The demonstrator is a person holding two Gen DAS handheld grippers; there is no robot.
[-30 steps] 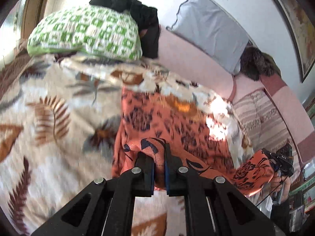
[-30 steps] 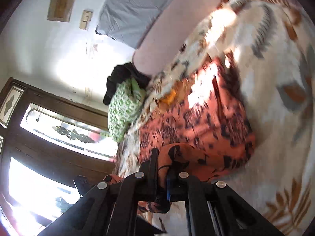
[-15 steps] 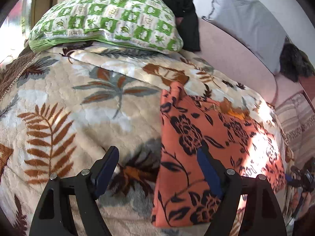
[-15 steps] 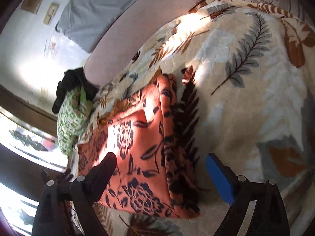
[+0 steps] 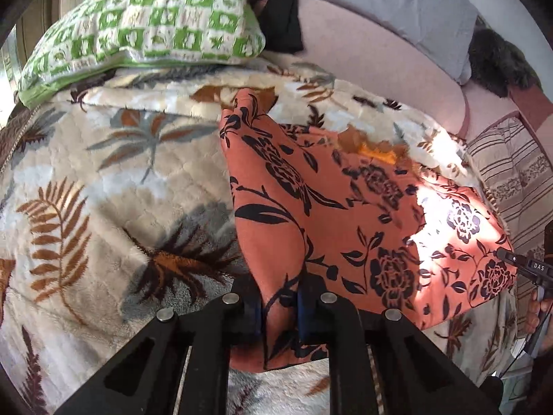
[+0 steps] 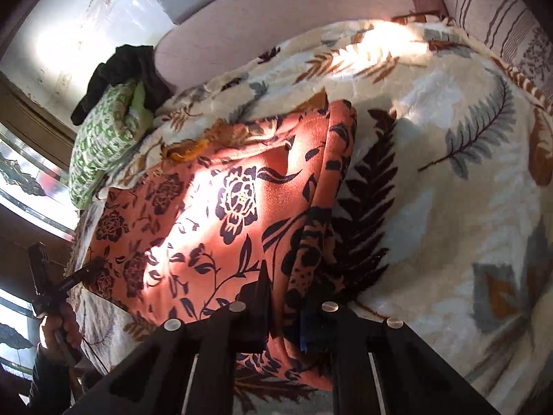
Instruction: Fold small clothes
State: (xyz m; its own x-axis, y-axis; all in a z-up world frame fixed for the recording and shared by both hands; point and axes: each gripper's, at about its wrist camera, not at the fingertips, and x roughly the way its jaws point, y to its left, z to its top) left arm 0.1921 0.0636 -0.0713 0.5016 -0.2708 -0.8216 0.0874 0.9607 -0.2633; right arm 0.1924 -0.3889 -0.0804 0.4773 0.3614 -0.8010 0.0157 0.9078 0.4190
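Observation:
An orange garment with black flowers lies folded on a cream leaf-print blanket. My left gripper is shut on the garment's near left corner, low on the blanket. In the right wrist view the same garment lies across the blanket, and my right gripper is shut on its near right corner, where the layers bunch. The right gripper also shows at the far right of the left wrist view.
A green-and-white checked pillow with a black garment behind it lies at the bed's head. A grey pillow and a dark furry thing rest on the pink headboard. A striped cloth lies to the right.
Half a second ago both grippers were open above the folded garment. Both have now come down and shut on its near corners.

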